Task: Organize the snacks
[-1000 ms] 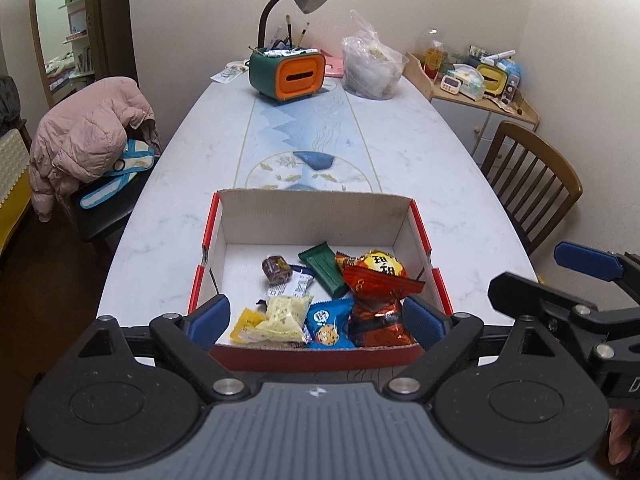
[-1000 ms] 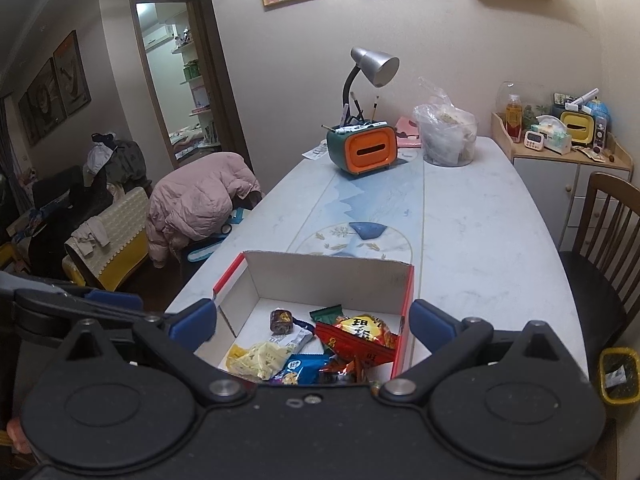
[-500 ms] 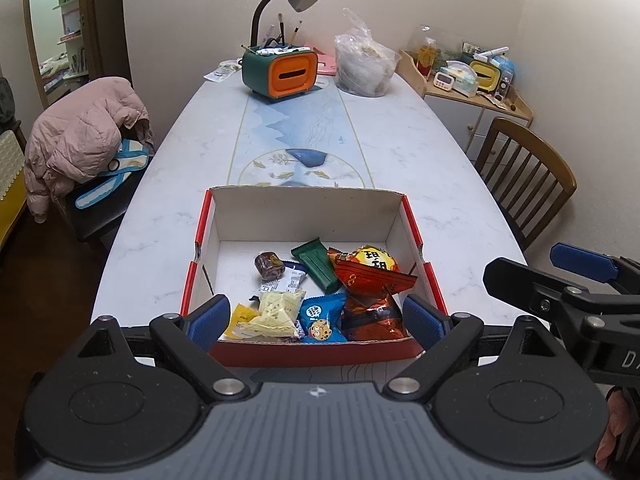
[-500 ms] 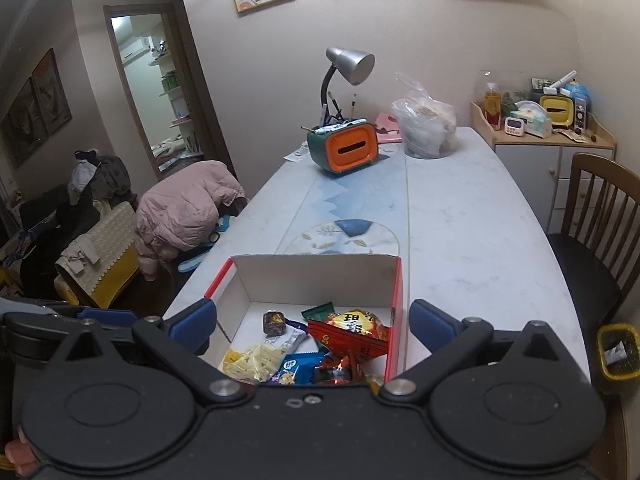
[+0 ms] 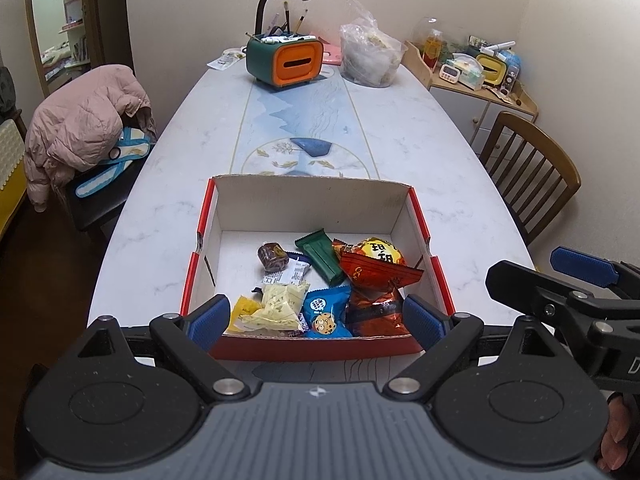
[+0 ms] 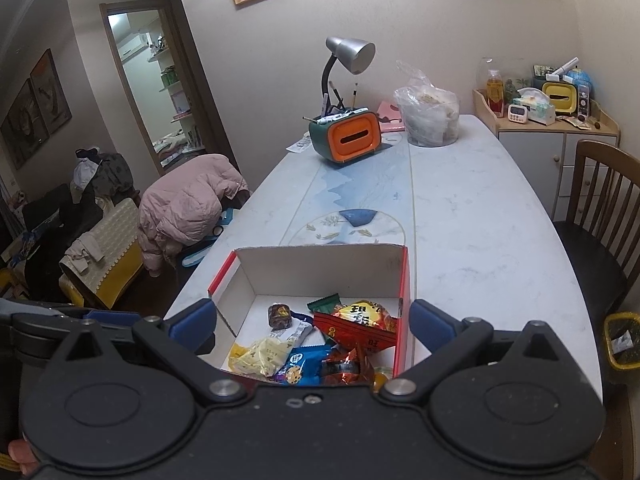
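Both tools are spread wide and hold nothing: the left gripper hangs above the near wall of the box, its blue pads framing the heap of snacks, and the right gripper hovers beside it on the right, looking into the same box. Just ahead of the left pads lie a pale yellow packet, a blue cookie packet and a red foil bag; a little further in sit a green bar and a small brown sweet. All the snacks I can see lie inside the box, with none on the table beyond it. That fits either a sorting about to start or a gathering just finished, so I would not name a next grasp. Against the views a second ago, both grippers have pulled slightly back and up, while the snacks have kept their places.
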{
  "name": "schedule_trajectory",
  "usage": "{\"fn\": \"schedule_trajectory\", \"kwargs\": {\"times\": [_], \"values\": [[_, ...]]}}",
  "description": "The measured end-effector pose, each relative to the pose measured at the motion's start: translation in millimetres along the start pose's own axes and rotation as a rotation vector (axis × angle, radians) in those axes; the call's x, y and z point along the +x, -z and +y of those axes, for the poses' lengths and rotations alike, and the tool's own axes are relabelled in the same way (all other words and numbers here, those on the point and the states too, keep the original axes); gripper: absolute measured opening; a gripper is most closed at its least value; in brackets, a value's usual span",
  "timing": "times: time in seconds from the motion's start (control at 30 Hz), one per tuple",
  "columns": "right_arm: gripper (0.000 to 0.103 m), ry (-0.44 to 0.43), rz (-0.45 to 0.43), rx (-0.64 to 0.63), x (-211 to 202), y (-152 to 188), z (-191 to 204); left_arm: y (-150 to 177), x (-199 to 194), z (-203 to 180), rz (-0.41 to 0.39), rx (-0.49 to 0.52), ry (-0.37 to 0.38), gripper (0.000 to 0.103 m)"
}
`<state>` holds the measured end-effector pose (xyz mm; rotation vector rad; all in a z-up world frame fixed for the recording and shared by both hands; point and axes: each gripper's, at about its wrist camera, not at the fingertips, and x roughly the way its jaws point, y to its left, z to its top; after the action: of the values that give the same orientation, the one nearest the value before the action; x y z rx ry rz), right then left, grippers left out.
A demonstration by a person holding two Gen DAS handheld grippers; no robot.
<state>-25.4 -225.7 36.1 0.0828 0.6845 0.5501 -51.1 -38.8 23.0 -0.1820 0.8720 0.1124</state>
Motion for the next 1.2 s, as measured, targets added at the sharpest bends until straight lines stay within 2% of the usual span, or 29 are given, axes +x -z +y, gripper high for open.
{"fn": "schedule_trajectory", "kwargs": {"times": [1.2], "values": [[0.103,0.03,0.034,0.027,19,0,6,-7,16,11,0.034,0.014,0.011,0.094]]}}
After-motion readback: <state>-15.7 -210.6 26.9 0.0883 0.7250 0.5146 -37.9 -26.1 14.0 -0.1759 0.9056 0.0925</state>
